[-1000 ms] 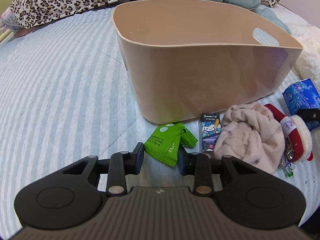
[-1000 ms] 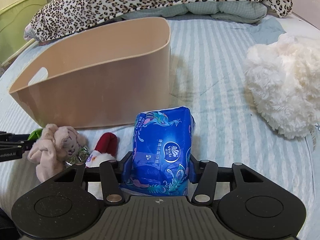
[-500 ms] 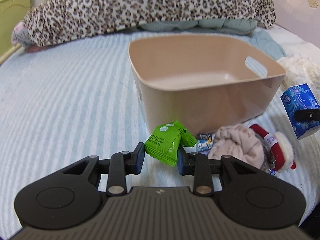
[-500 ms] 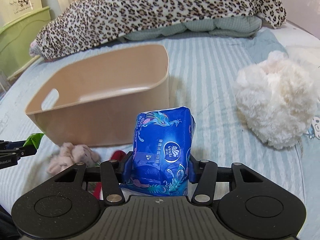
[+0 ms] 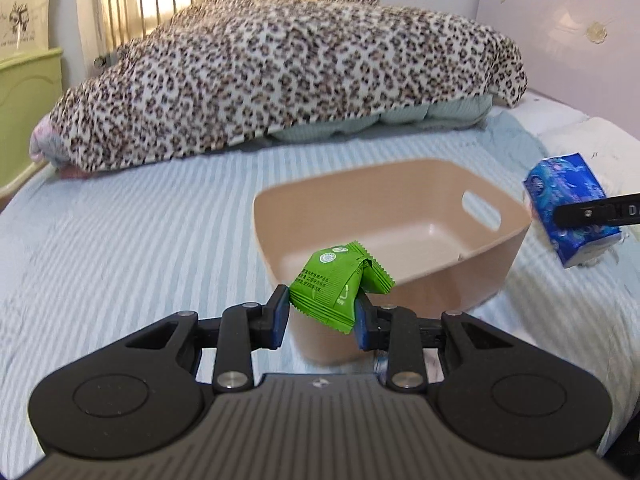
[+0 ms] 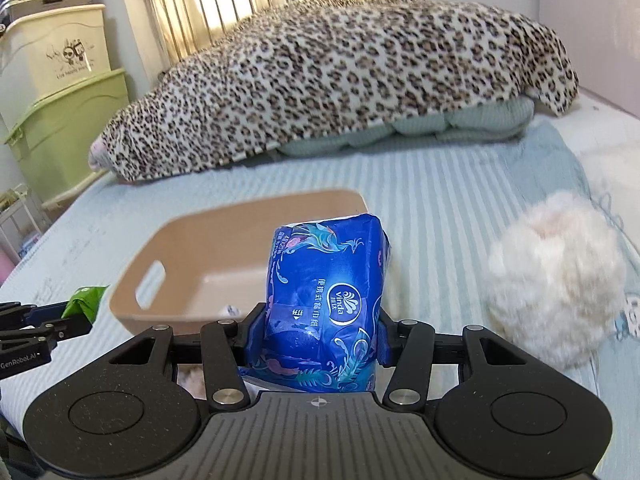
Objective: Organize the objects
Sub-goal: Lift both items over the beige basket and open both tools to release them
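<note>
My left gripper is shut on a green snack packet and holds it in the air at the near rim of the beige plastic bin. My right gripper is shut on a blue Vinda tissue pack, raised beside the bin. The tissue pack shows at the right of the left wrist view, the green packet at the left of the right wrist view. The bin holds nothing that I can see.
The bin stands on a striped light-blue bedsheet. A leopard-print blanket lies across the back. A white fluffy plush sits right of the bin. Green and cream storage boxes stand left of the bed.
Both grippers have risen with their loads, so I look down into the bin. The pink cloth and red plush on the bed have dropped out of view.
</note>
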